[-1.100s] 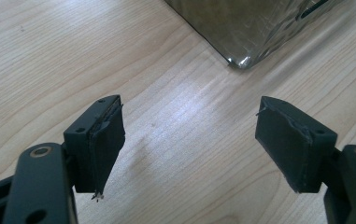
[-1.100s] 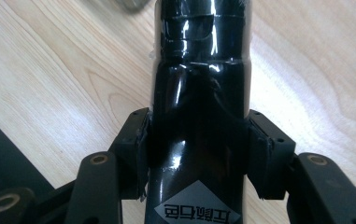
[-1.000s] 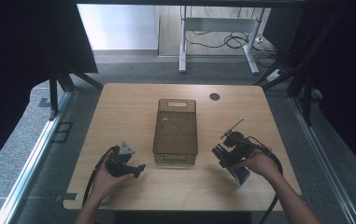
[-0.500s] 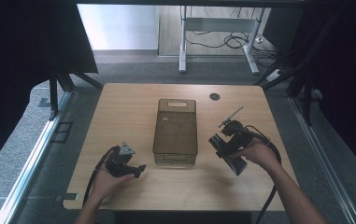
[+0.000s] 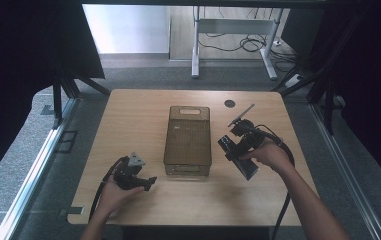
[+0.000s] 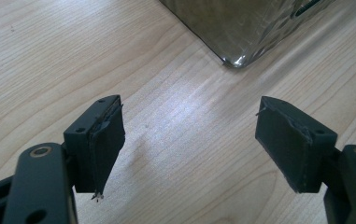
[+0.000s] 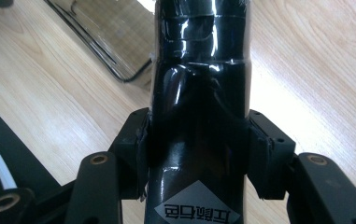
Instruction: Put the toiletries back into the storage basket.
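Fingers (image 7: 133, 149) of the right gripper (image 7: 198, 154) press against both sides of a glossy black bottle (image 7: 199, 93), which fills the whole gap between them. The bottle runs away from the pads along the jaw line, and a grey diamond-shaped label (image 7: 195, 207) sits on it just behind the grip. Beyond the left finger, in the right gripper view, a rounded corner of the tinted basket (image 7: 115, 37) lies on the wooden table (image 7: 316, 60). From above, the right gripper (image 5: 238, 145) and its bottle (image 5: 239, 157) are held by the right hand (image 5: 270, 156) just beside the basket's right wall, near its near end; whether the bottle touches the table cannot be told. A thin rod (image 5: 241, 115) stands up from the gripper body, and a black cable (image 5: 284, 200) trails back along the forearm.

Fingers (image 6: 102, 144) of the left gripper (image 6: 192, 144) stand wide apart with only bare table (image 6: 49, 56) between them; nothing is held. Ahead of the right-hand finger, a rounded corner of the basket (image 6: 241, 28) rests on the wood, apart from both pads. From above, the left gripper (image 5: 150, 182) sits low in the left hand (image 5: 114, 192), jaws toward the basket (image 5: 188, 165), near its near-left corner. A grey three-cornered plate (image 5: 137, 161) tops it. The basket lies lengthwise at the table's middle, handle slot at its far end, with a round black grommet (image 5: 229, 103) farther off.
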Available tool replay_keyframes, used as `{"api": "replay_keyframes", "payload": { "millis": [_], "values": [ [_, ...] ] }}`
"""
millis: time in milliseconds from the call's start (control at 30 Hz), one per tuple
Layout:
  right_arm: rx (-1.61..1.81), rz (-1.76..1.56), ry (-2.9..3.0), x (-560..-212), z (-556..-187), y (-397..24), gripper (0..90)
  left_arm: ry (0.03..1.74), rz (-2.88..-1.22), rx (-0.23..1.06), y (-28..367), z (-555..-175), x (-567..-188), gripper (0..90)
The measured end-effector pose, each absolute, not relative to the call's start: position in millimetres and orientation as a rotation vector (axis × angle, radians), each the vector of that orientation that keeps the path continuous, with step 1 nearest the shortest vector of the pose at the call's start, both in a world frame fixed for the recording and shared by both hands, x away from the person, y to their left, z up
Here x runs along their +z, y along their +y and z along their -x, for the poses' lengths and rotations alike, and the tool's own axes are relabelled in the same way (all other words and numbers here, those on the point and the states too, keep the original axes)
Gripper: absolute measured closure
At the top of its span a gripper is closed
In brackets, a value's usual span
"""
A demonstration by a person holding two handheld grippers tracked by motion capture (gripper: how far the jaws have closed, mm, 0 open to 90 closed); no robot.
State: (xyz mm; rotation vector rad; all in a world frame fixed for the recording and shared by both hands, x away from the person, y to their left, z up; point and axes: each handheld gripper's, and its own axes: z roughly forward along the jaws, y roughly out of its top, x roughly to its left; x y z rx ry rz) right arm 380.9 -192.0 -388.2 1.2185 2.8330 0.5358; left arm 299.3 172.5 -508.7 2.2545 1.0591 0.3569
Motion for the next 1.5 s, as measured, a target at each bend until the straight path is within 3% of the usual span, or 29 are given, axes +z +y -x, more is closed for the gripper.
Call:
{"api": "replay_keyframes", "payload": {
  "millis": [1500],
  "values": [
    [0.568,-1.274,2.83,-376,-429,-130,47.3,1.041,-2.263,0.341,167,-299,-511,24.4]
  ]
}}
